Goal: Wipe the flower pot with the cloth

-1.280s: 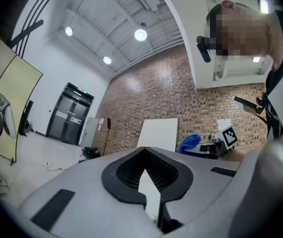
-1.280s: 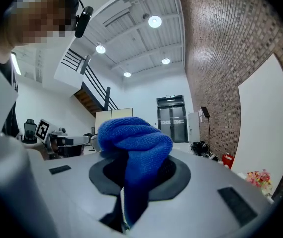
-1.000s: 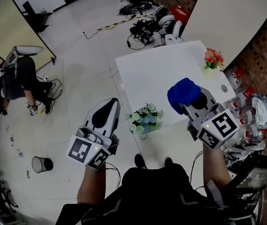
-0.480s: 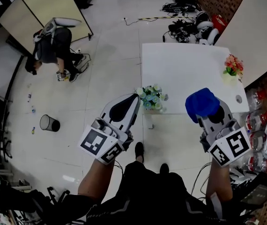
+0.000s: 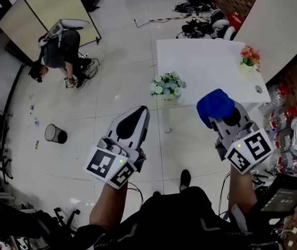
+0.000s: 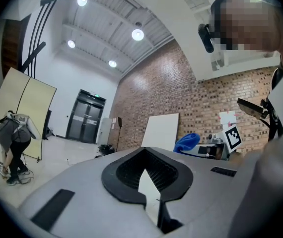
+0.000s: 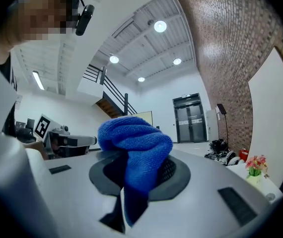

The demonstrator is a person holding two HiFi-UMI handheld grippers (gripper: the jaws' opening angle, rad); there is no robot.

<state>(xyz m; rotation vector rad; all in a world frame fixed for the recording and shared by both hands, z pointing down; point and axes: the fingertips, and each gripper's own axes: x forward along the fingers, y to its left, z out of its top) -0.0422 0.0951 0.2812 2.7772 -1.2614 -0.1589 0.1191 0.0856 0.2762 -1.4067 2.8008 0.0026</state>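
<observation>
A pot of pale blue and white flowers (image 5: 165,85) stands at the near left corner of the white table (image 5: 206,61). A small pot of pink flowers (image 5: 249,56) stands at its far right corner and also shows in the right gripper view (image 7: 254,165). My right gripper (image 5: 217,110) is shut on a bunched blue cloth (image 5: 215,104) (image 7: 134,148), held level in the air short of the table. My left gripper (image 5: 139,113) (image 6: 149,180) is shut with nothing in it, level, over the floor to the table's left. Both are well apart from the pots.
A person (image 5: 60,46) bends over at the far left by a folding screen (image 5: 44,4). A waste bin (image 5: 56,134) stands on the floor. Cables and bags (image 5: 200,7) lie beyond the table. Bottles (image 5: 284,119) and clutter line the brick wall at the right.
The table and the blue-white flowers have drawn farther from both grippers, which first flanked the pot. Both grippers stay as they were, the right still holding the cloth.
</observation>
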